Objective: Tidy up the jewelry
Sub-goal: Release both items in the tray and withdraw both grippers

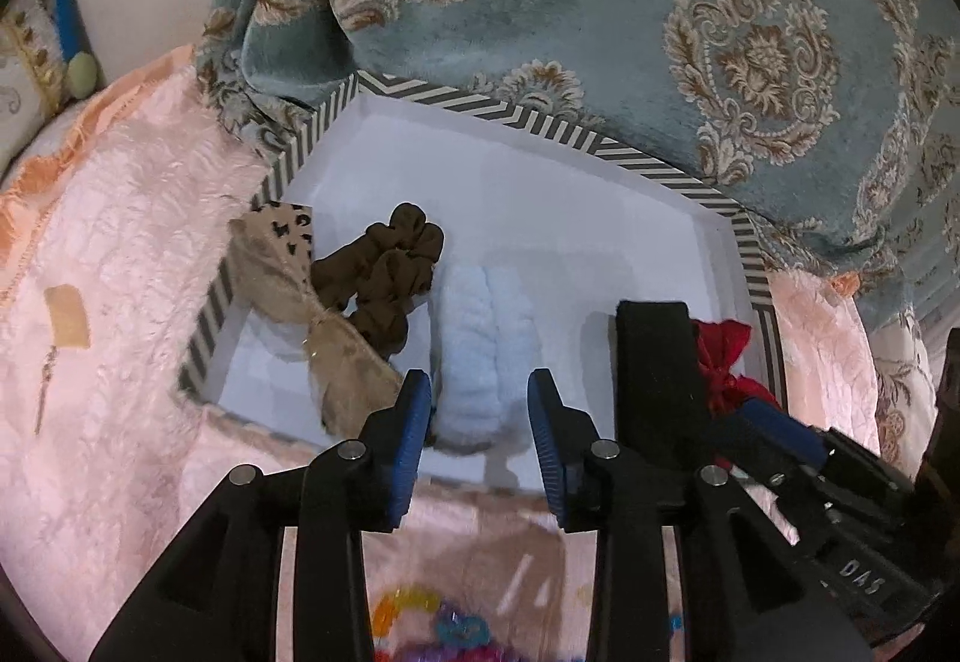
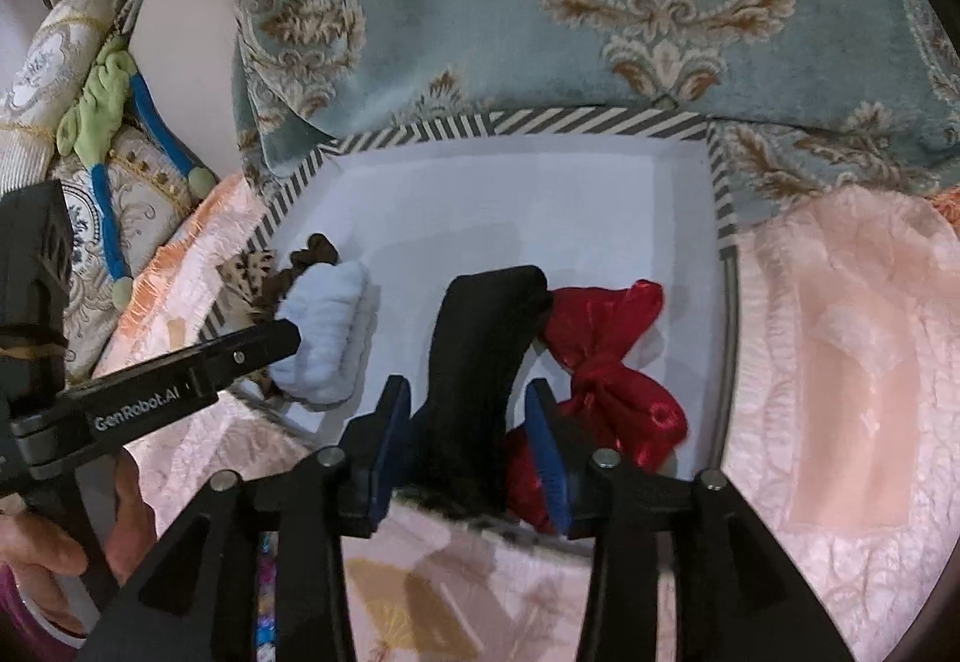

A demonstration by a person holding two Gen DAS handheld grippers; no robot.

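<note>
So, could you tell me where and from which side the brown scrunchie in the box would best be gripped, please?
Probably from above, across the top lobe of the brown scrunchie. It lies flat on the floor of the striped box, with the beige bow overlapping its left side and the light blue headband close on its right. A steep approach with open jaws pinching the ruffled upper loop should avoid both.

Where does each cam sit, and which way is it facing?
Left wrist: on the left hand-held gripper, looking down into the striped box at the light blue scrunchie; the right hand-held gripper shows at right.
Right wrist: on the right hand-held gripper, its fingers around the black band; the left hand shows.
Shared: box, blue scrunchie, black band, red bow.
</note>
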